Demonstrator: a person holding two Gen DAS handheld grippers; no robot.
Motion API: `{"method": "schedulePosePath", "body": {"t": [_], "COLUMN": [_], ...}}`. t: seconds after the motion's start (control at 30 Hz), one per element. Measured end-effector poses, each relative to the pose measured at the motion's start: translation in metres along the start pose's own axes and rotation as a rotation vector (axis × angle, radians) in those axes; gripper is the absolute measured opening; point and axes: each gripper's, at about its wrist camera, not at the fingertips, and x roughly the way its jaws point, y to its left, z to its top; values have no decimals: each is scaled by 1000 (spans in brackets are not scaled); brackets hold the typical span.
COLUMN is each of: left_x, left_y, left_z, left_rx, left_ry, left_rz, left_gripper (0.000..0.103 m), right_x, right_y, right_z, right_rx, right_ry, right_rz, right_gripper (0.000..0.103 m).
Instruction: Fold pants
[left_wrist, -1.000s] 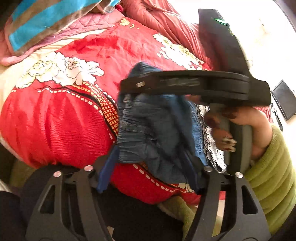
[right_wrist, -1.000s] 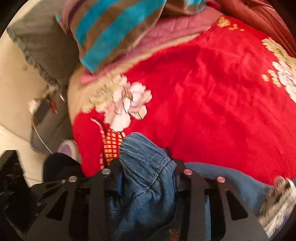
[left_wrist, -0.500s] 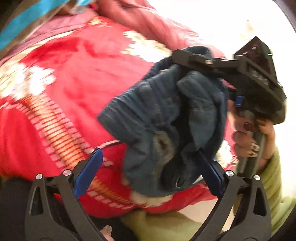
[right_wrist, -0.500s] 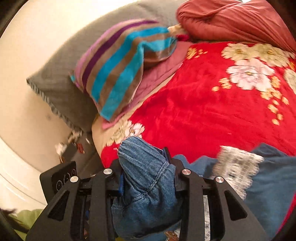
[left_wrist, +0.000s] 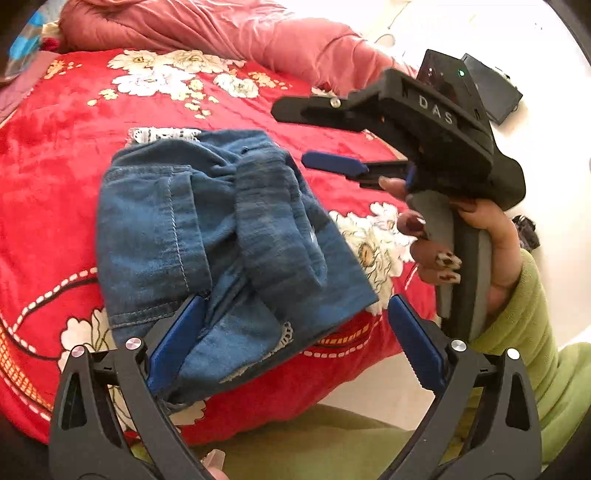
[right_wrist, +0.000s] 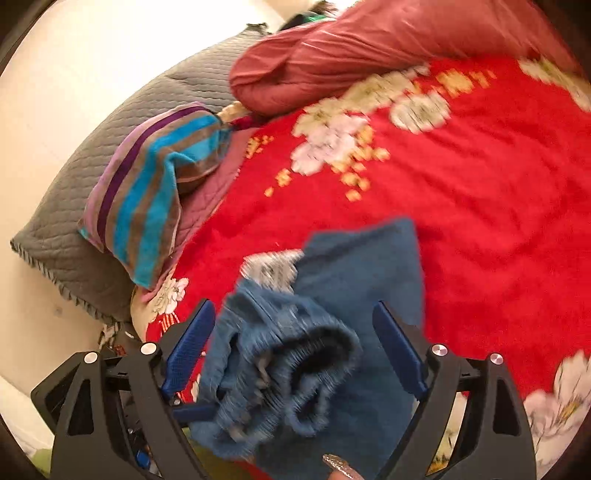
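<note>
The blue denim pants (left_wrist: 221, 236) lie bunched in a loose fold on the red flowered blanket (left_wrist: 55, 155), near the bed's front edge. White lace trim shows at the hem. My left gripper (left_wrist: 295, 339) is open, its blue pads either side of the pants' near end. The right gripper (left_wrist: 332, 140) shows in the left wrist view, open, just right of and above the pants. In the right wrist view the pants (right_wrist: 295, 354) are blurred between the open fingers of the right gripper (right_wrist: 295, 350).
A pink-red quilt (left_wrist: 221, 33) lies at the back of the bed. A striped blue and brown pillow (right_wrist: 147, 192) and a grey quilted pillow (right_wrist: 74, 229) lie at the bed's left. A dark flat device (left_wrist: 491, 92) lies on the floor.
Both grippers opened and let go of the pants. The pants dropped from mid-air onto the blanket. The right gripper pulled back to the right.
</note>
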Motion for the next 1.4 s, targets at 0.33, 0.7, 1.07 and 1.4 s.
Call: {"method": "schedulePosePath", "body": {"t": [0.33, 0.7, 1.07, 1.4], "left_x": [3, 5, -56, -61], "left_y": [8, 7, 40, 89], "left_z": [3, 2, 20, 52], "left_rx": [12, 26, -56, -152], "left_ry": [-13, -13, -145, -137], "left_rz": [35, 52, 242, 305], "left_gripper": [92, 93, 93, 48], "right_x": [23, 35, -45, -60], "right_y": [30, 2, 34, 83], "right_z": [-7, -7, -19, -86], "right_rx": [-98, -89, -249, -454], "right_ry": [61, 62, -126, -44], "right_rz": [42, -87, -125, -98], "right_gripper": [34, 47, 78, 73]}}
